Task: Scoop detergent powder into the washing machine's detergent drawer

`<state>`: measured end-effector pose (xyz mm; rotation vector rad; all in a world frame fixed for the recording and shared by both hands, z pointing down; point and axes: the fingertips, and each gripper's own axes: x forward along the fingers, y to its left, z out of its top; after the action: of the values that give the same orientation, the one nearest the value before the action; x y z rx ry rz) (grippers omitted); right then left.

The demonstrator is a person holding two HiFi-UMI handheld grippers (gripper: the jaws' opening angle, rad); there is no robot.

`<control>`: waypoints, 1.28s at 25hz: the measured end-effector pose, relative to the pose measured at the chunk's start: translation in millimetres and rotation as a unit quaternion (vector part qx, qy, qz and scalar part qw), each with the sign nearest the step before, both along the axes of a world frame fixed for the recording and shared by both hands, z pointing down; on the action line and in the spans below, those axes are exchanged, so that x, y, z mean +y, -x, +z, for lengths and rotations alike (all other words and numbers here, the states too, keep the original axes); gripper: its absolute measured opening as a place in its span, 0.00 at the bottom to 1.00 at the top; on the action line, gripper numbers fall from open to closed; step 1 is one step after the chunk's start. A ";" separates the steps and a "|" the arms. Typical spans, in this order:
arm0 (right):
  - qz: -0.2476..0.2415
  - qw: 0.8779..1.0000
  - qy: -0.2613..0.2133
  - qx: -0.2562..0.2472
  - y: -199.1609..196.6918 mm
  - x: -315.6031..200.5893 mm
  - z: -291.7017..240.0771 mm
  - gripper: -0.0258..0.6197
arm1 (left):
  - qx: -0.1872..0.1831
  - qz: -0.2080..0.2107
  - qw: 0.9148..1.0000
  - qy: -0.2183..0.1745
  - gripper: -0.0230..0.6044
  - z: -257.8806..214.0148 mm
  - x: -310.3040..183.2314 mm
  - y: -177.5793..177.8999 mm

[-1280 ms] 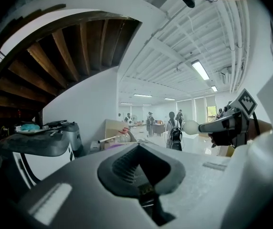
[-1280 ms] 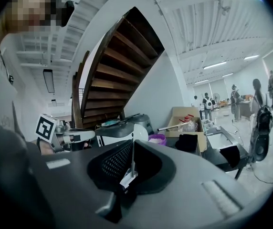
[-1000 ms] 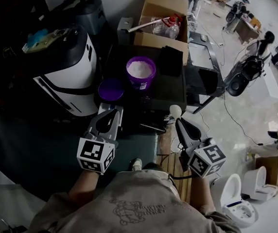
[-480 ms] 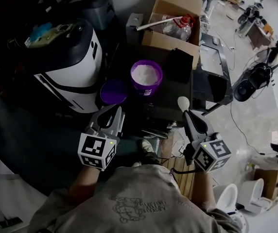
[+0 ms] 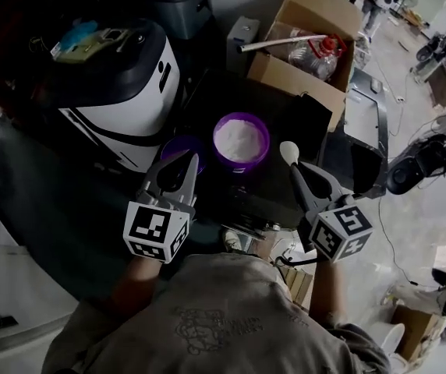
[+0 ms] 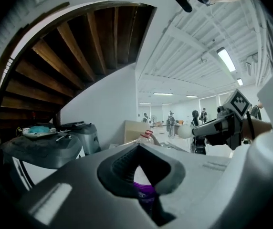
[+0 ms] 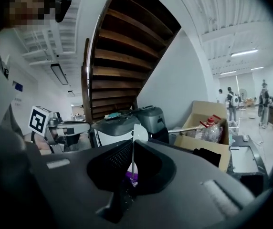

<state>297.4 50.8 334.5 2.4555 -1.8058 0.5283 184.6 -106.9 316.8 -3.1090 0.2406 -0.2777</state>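
Observation:
A purple tub (image 5: 241,140) of white detergent powder stands open on a dark stand, and shows through the jaws in the left gripper view as the tub (image 6: 143,191). Its purple lid (image 5: 178,146) lies to its left. My left gripper (image 5: 187,160) sits over the lid, shut and holding nothing. My right gripper (image 5: 295,170) is shut on the handle of a white spoon (image 5: 288,152), whose bowl points up beside the tub's right rim. The spoon (image 7: 139,133) stands edge-on between the jaws. The white and black washing machine (image 5: 122,84) is at the left; its drawer is not visible.
A cardboard box (image 5: 310,49) with a plastic bottle (image 5: 316,53) and a white tube stands behind the tub. A black block (image 5: 316,119) sits right of the tub. Chairs, cables and people fill the floor to the right. Wooden stairs rise above the machine (image 7: 122,125).
Both grippers have moved forward toward the tub. The spoon's bowl now sits beside the tub's right rim, and the left gripper has reached the lid.

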 end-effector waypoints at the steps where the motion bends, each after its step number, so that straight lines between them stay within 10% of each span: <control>1: -0.013 1.000 0.007 0.007 -6.4 -7.9 1.0 0.09 | -0.005 -0.009 1.000 -0.001 0.04 2.3 -4.5 -3.9; 17: -0.195 0.971 0.128 0.056 -57.1 -107.2 57.2 0.09 | -0.053 -0.144 0.988 -0.004 0.04 37.2 -55.8 -22.8; 32: -0.263 0.928 0.252 0.075 -46.9 -143.8 116.0 0.09 | -0.080 -0.172 0.982 0.010 0.04 52.8 -72.0 -5.1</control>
<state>344.4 -93.0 450.5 1.5582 -1.8618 0.6318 189.7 -178.8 369.6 -3.0265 0.7755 -0.5347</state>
